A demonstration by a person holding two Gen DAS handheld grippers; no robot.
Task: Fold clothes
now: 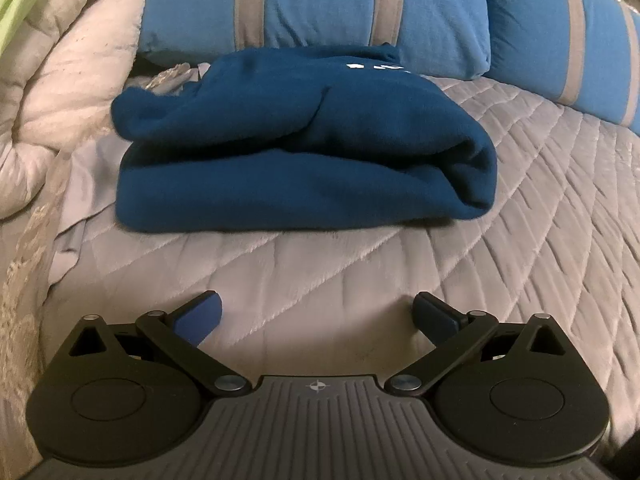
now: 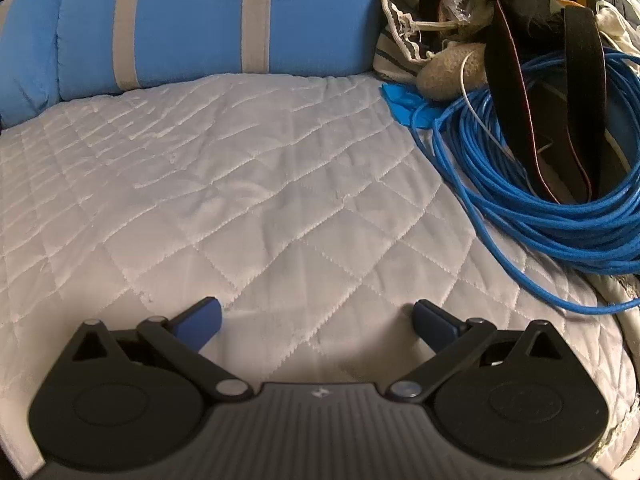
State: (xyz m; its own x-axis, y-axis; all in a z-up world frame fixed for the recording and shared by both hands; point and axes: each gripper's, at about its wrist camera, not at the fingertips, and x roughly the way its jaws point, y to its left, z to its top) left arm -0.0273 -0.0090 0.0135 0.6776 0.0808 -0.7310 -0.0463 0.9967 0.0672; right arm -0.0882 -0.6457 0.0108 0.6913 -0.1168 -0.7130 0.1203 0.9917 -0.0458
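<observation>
A dark blue sweatshirt (image 1: 304, 144) lies folded in a thick bundle on the grey quilted bed cover (image 1: 520, 216), in the middle of the left wrist view. White lettering shows on its far top. My left gripper (image 1: 318, 306) is open and empty, a little short of the bundle's near edge. My right gripper (image 2: 318, 314) is open and empty over bare quilt (image 2: 240, 184). The sweatshirt does not show in the right wrist view.
Blue pillows with grey stripes (image 1: 320, 4) (image 2: 216, 20) lie behind. A rolled cream quilt (image 1: 60, 80) lies at the left. At the right a coil of blue cable (image 2: 560, 200), black straps (image 2: 580, 92) and a cloth bag (image 2: 404, 40) crowd the bed's edge.
</observation>
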